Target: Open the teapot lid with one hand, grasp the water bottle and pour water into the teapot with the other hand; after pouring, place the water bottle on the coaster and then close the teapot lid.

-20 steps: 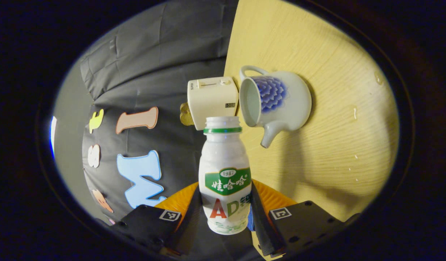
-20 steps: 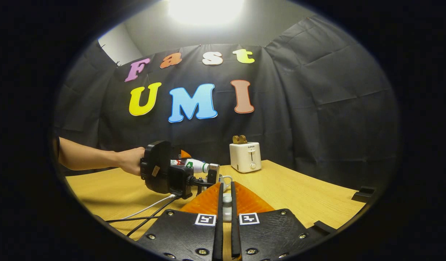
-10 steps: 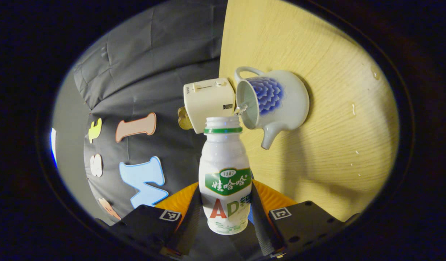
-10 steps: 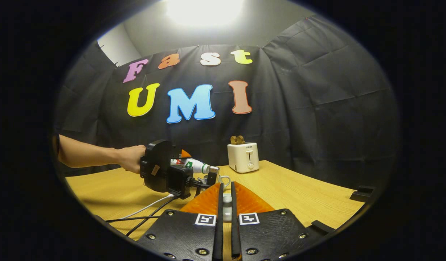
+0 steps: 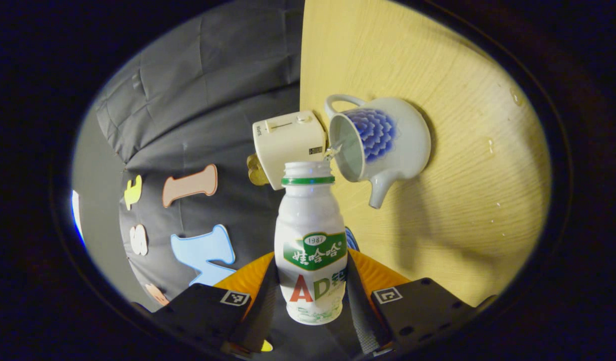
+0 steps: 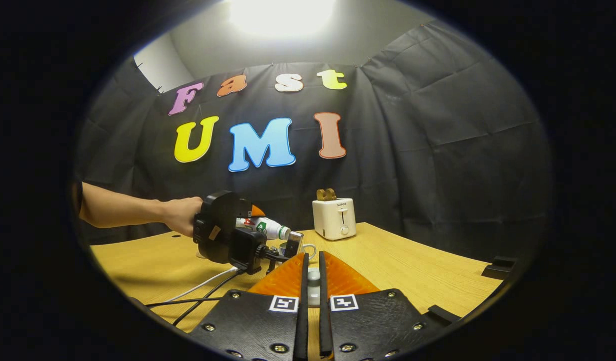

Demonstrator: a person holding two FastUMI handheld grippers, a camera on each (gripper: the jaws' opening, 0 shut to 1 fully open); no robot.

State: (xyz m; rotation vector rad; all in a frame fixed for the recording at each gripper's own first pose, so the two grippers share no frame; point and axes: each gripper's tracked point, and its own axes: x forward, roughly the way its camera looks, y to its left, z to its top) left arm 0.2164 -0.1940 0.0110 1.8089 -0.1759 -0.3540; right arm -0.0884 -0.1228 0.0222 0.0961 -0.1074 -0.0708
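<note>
While the left gripper [image 5: 313, 301] is clamping the white plastic water bottle [image 5: 312, 235] tipped over the open blue-flowered white ceramic teapot [image 5: 383, 138], the right gripper [image 6: 313, 286] is pinching the small pale lid [image 6: 313, 277]; pouring is going best steadily, mouth centred over the opening.

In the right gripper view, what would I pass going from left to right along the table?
The person's hand → the left tool it holds, shut on the tipped water bottle → the teapot → the toaster.
</note>
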